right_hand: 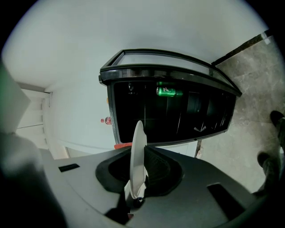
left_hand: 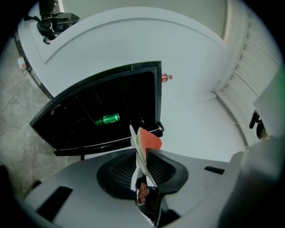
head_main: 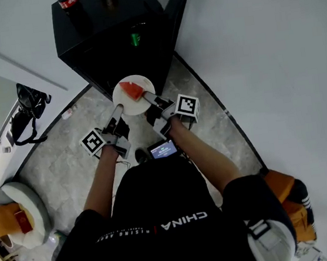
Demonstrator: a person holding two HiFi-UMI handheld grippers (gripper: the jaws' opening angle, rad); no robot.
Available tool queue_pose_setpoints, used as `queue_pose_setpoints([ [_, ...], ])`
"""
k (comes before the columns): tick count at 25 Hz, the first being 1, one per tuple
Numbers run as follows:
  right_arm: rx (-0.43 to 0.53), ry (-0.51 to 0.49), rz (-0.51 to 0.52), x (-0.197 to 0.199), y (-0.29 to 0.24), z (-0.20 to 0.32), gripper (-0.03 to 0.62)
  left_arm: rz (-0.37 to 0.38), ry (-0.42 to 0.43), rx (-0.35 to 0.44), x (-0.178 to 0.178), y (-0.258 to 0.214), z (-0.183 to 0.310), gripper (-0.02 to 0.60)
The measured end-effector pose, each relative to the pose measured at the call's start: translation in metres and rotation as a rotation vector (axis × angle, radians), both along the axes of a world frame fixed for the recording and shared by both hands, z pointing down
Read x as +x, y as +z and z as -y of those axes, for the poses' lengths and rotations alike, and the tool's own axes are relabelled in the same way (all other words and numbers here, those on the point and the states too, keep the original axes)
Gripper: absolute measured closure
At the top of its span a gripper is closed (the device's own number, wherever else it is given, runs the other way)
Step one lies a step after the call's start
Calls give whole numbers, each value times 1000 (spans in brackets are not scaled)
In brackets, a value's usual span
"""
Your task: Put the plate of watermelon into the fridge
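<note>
- The left tongs [head_main: 117, 109] are narrowed and grip the lower left rim of the plate [head_main: 134, 95]. In the left gripper view the white rim stands edge-on between the jaws.
- The plate is at the upper middle of the head view. It is carried in the air above the floor [head_main: 61, 163], just in front of the black fridge [head_main: 111, 39], and it rests on no shelf yet.
- The plate looks thin, stiff and smooth, so it is probably breakable, and its rim may slip in the pads.
- The watermelon [head_main: 131, 90] lies loose on the plate. As a wet slice it would likely slide if the plate tips, so the plate should stay flat.
- Two holds on the near rim, one at each side, seem the best way to carry it, and this is how it is taken now.
- The right tongs [head_main: 147, 97] are also narrowed on the plate, at its lower right rim. The right gripper view shows the thin white edge pinched between the jaws.
- Both forearms reach forward from the body. The tongs point level toward the fridge and come together at the plate.
- Inside the fridge a green can [head_main: 135, 39] lies on a shelf, so the plate needs a free place beside it.
</note>
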State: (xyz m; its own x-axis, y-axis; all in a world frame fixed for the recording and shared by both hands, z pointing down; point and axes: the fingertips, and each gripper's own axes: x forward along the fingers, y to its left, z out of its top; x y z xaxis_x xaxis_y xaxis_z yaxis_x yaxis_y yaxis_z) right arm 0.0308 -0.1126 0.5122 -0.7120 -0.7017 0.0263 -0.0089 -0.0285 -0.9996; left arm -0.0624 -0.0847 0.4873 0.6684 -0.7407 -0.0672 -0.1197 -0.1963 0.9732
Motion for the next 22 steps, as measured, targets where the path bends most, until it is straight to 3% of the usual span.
queue_pose_setpoints([
  [9,13,-66,19,30,-7,47,543,15,-71,17,33,-7,41,518],
  [15,-3,-112,37,31,-5,67,543,17,-155,10,33,-6,56,518],
  [22,-6,-104,30,14,2,74,543,53,-124,2,18,0,64,518],
])
